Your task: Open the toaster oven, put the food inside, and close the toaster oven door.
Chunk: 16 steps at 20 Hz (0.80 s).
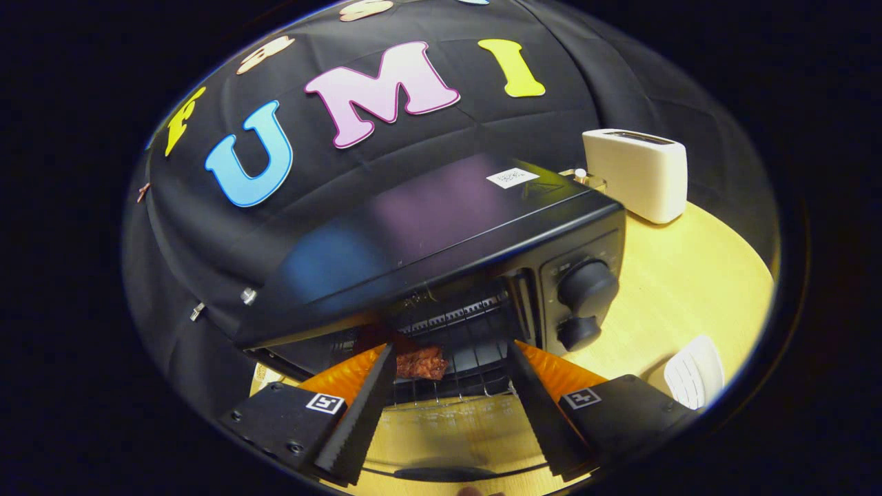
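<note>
The black toaster oven (441, 234) stands just ahead of me with its door (448, 441) folded down flat under my fingers. A reddish-brown piece of food (422, 362) lies on the wire rack (475, 358) inside the oven, just beyond my left fingertip. My gripper (451, 348) is open at the oven's mouth, with nothing between its fingers. The door's handle (441, 474) shows below the fingers. Two round knobs (586, 286) sit on the oven's right panel.
A cream pop-up toaster (637, 172) stands on the wooden table (689, 289) behind and right of the oven. A white ridged object (694, 372) lies on the table right of my right finger. A small jar with a white lid (582, 178) peeks out behind the oven.
</note>
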Tool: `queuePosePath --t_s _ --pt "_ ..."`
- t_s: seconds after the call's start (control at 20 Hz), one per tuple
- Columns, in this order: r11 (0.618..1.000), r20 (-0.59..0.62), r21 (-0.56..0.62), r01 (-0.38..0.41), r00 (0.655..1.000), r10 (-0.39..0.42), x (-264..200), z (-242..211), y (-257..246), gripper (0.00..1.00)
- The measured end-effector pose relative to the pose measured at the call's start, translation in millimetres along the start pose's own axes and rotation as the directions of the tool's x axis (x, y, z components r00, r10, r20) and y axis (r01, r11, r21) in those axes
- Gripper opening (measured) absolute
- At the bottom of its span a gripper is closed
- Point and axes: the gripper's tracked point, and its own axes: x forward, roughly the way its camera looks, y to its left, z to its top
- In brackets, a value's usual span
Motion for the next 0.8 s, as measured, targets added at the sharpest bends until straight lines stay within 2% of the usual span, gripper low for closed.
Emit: queuePosePath --t_s 0.3,0.65,0.8 --pt "0.997 -0.029 -0.075 0.021 0.999 -0.023 -46 -2 -8 0.98" --pt "0.96 -0.129 -0.279 0.003 0.991 -0.041 -96 -50 -5 0.98" --pt "0.951 -0.177 -0.31 -0.017 0.983 -0.04 -104 -79 0 0.99"
